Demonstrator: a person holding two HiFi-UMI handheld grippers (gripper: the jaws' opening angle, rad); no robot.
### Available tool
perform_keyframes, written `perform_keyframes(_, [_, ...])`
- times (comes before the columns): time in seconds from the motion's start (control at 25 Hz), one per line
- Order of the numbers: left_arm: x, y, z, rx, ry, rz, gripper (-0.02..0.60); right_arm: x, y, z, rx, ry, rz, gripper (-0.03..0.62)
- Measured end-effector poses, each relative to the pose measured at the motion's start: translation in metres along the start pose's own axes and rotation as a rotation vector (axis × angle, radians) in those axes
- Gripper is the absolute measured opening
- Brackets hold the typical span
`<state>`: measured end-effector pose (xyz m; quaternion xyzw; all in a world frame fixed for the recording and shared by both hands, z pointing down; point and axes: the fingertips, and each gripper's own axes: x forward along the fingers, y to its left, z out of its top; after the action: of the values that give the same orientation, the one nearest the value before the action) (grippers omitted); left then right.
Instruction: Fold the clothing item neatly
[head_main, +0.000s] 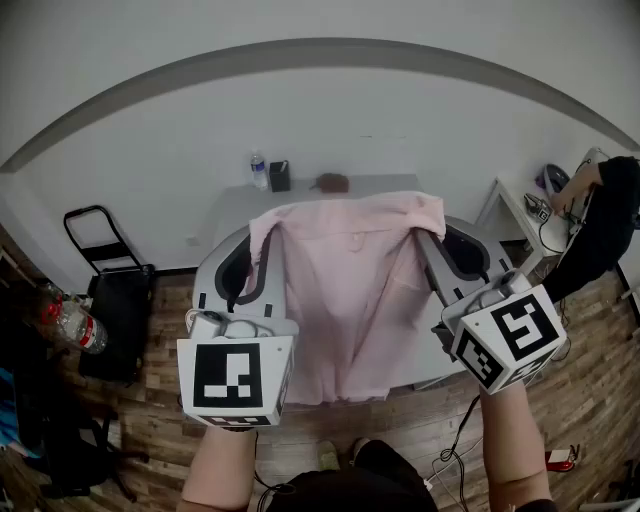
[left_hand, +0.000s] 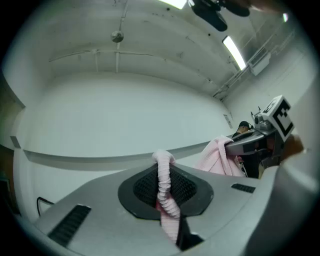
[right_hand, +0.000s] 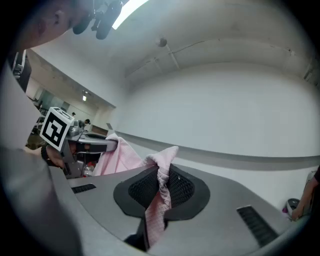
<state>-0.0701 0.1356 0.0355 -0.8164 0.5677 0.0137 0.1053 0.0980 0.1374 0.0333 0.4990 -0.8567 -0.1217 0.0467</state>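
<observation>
Head view: the pink shirt (head_main: 345, 300) hangs spread out in the middle of the frame, held up by its top corners, with the grey table (head_main: 232, 208) behind it. The left gripper (head_main: 262, 235) clamps the shirt's upper left corner; the left gripper view shows its jaws pressed together on a bunched roll of pink cloth. The right gripper (head_main: 430, 235) pinches the upper right corner likewise, its jaws closed on a fold of fabric. At the table's far edge stand a water bottle (head_main: 258, 172) and a small dark box (head_main: 279, 176).
</observation>
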Motion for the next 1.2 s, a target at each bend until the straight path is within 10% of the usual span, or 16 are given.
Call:
perform_keyframes(0.8, [0.16, 0.045, -0.074, 0.004, 0.092, 0.177, 0.025, 0.161, -0.082, -0.071, 0.078, 0.013, 0.149, 0.038])
perform_keyframes(1.2, [0.242, 0.079, -0.12, -0.018, 0.134, 0.136, 0.025, 0.248, -0.11, -0.117, 0.107, 0.093, 0.106, 0.038])
